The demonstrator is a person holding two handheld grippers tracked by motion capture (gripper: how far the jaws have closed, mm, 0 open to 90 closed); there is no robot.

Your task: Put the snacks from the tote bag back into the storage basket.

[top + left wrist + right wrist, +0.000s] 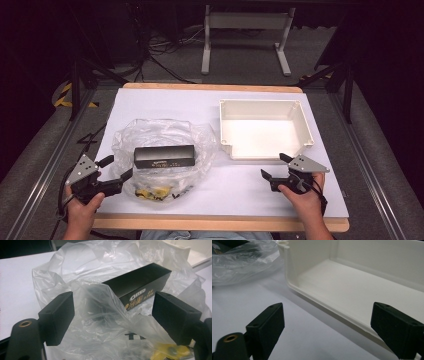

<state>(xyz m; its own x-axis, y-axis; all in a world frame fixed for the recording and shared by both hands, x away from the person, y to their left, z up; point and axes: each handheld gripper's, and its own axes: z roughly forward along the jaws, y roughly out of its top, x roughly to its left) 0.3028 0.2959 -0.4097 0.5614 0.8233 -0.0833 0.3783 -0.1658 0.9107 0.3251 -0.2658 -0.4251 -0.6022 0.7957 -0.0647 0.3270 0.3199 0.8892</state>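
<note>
A: High view first, from the left: where does the left gripper point(116, 169) stand?

B: Just left of the crumpled clear plastic bag point(160, 132), at its near-left edge. Its jaws are spread wide and pinch nothing. In the left gripper view they straddle a fold of the bag's film without closing on it.

A: And inside the bag?

B: A long black cardboard box with gold lettering point(164, 156) lies flat in the bag's middle, with the film loose around it. Something yellow point(152, 191) sits toward the bag's near edge; I can't tell what it is.

A: Right of the bag?

B: An empty cream plastic tray with a raised rim point(306, 131) sits just beside the bag, on the white table sheet point(235, 190). The right gripper point(276, 165) hovers right of the bag, at the tray's near wall, jaws also spread apart and holding nothing.

A: So how far along is the work?

B: Barely begun, I'd judge. The box is not yet out of the bag and the tray holds nothing. Gripping the bag, freeing the box and probably moving it to the tray all remain.
</note>
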